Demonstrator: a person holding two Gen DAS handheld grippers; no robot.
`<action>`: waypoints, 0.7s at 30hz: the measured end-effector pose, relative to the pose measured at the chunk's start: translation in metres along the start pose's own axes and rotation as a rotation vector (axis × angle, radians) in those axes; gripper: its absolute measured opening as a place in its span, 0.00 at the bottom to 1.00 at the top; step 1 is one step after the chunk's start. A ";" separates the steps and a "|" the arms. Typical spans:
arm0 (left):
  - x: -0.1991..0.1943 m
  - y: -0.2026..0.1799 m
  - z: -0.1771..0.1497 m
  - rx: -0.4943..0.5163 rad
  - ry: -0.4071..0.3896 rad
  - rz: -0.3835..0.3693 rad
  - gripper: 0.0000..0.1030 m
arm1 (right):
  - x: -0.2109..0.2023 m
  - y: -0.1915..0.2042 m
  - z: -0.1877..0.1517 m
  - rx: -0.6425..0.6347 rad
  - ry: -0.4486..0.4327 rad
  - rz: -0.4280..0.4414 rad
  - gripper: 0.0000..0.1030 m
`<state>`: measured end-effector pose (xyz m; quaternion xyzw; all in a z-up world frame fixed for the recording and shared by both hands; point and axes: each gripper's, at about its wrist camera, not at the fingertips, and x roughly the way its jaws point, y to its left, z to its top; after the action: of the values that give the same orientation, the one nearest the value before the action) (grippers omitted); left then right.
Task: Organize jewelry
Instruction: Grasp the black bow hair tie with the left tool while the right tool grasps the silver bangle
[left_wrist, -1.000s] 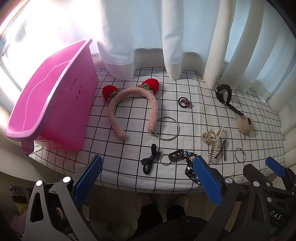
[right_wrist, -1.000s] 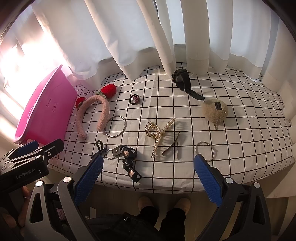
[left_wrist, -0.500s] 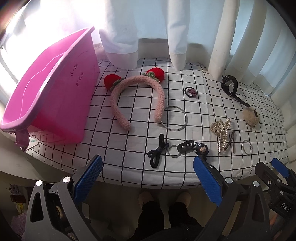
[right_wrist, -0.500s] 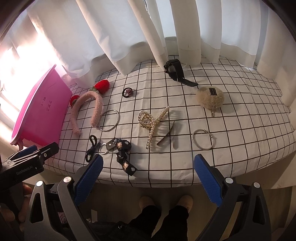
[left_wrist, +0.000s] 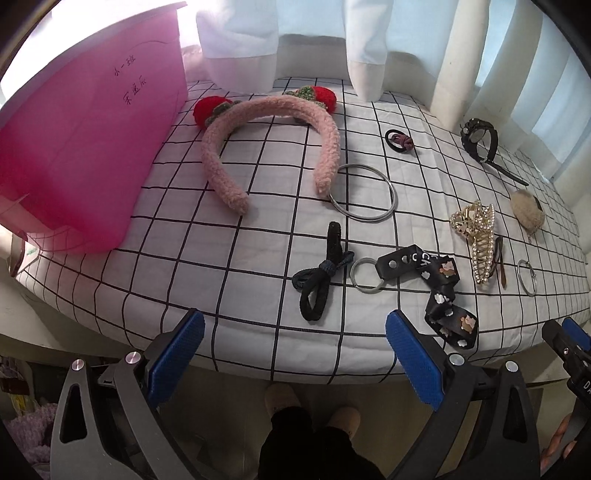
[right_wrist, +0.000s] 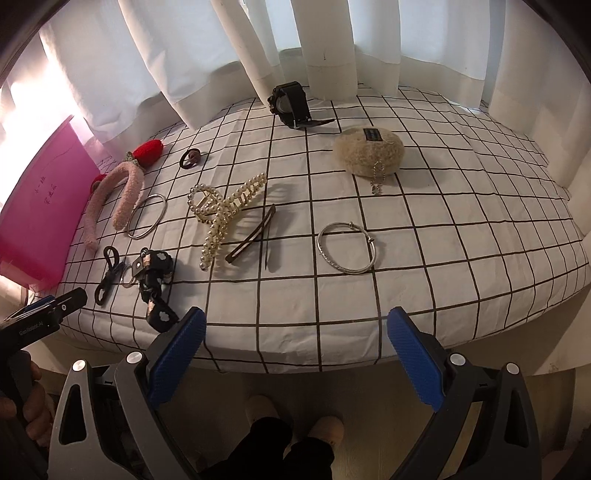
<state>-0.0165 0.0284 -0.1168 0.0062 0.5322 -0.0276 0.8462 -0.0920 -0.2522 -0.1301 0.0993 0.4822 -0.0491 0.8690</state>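
The left gripper (left_wrist: 295, 354) and the right gripper (right_wrist: 295, 354) are held wide apart and empty at the near edge of the checked cloth (right_wrist: 424, 206), nothing being touched.

You stand in home room, likely by window. White curtains (right_wrist: 325, 48) hang ahead of your grippers, daylight glowing through. Checked cloth (right_wrist: 424, 236) covers table in front. Slippers (right_wrist: 258, 410) on your feet, pale floor below. Pink plastic bin (left_wrist: 85, 147) far left, handwriting on its side.
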 end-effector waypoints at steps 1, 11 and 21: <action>0.003 0.000 0.000 -0.016 -0.012 0.007 0.94 | 0.005 -0.005 0.003 -0.005 -0.004 0.004 0.91; 0.027 0.001 0.005 -0.069 -0.136 0.068 0.94 | 0.043 -0.031 0.016 -0.050 -0.064 0.044 0.91; 0.052 0.001 -0.001 0.018 -0.162 0.086 0.94 | 0.057 -0.037 0.015 -0.072 -0.119 -0.003 0.91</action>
<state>0.0051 0.0271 -0.1642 0.0344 0.4608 0.0036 0.8868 -0.0565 -0.2904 -0.1754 0.0641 0.4311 -0.0388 0.8992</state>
